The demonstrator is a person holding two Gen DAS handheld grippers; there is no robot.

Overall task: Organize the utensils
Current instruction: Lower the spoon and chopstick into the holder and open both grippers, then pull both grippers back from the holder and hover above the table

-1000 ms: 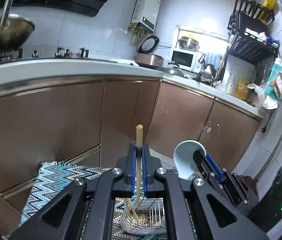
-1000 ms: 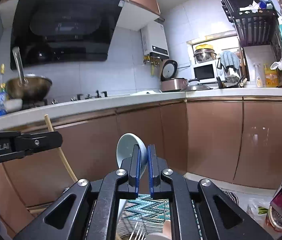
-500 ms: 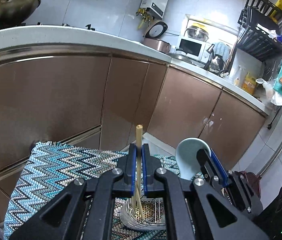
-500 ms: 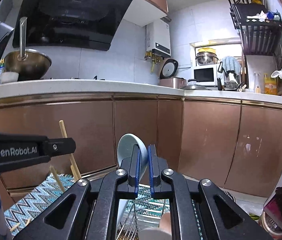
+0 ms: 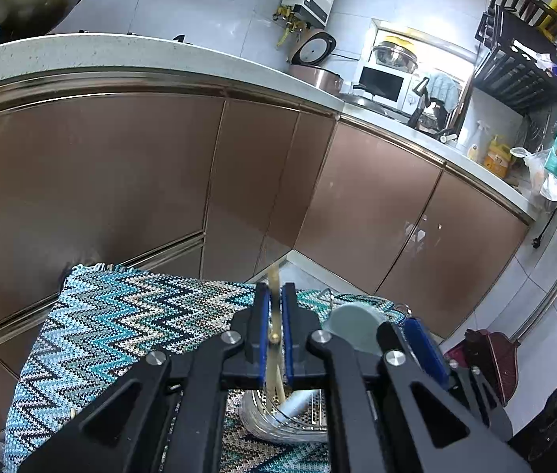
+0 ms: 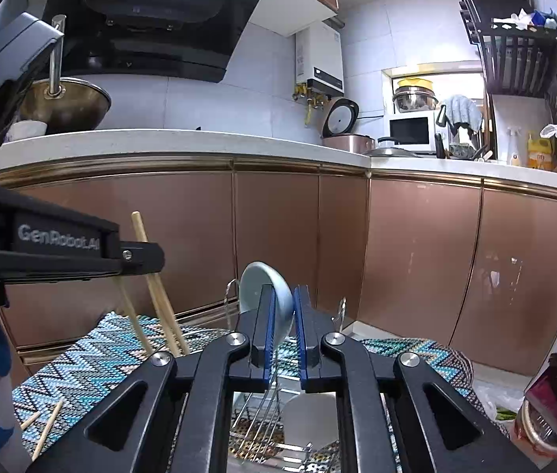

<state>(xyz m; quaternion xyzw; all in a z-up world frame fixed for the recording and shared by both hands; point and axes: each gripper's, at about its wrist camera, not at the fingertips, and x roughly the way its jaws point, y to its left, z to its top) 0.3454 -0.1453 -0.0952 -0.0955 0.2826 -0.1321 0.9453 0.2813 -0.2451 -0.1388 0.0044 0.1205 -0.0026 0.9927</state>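
Observation:
My left gripper [image 5: 273, 307] is shut on wooden chopsticks [image 5: 273, 299], held upright with their lower ends inside a metal wire utensil holder [image 5: 298, 421]. They also show in the right wrist view [image 6: 160, 299]. My right gripper [image 6: 283, 307] holds a pale blue ceramic spoon [image 6: 264, 291] bowl-up over the same holder [image 6: 255, 425]; its jaws stand slightly apart around the spoon. The spoon also shows in the left wrist view [image 5: 353, 325], beside the left gripper.
The holder stands on a blue zigzag woven mat [image 5: 113, 327]. Loose chopsticks [image 6: 47, 427] lie on the mat at left. Brown cabinets [image 5: 377, 213] and a white countertop [image 6: 160, 144] are behind. A red dustpan [image 5: 491, 358] is on the floor at right.
Both grippers have dropped lower towards the holder. The chopsticks have slid down between the left jaws. The right jaws have opened a little around the spoon.

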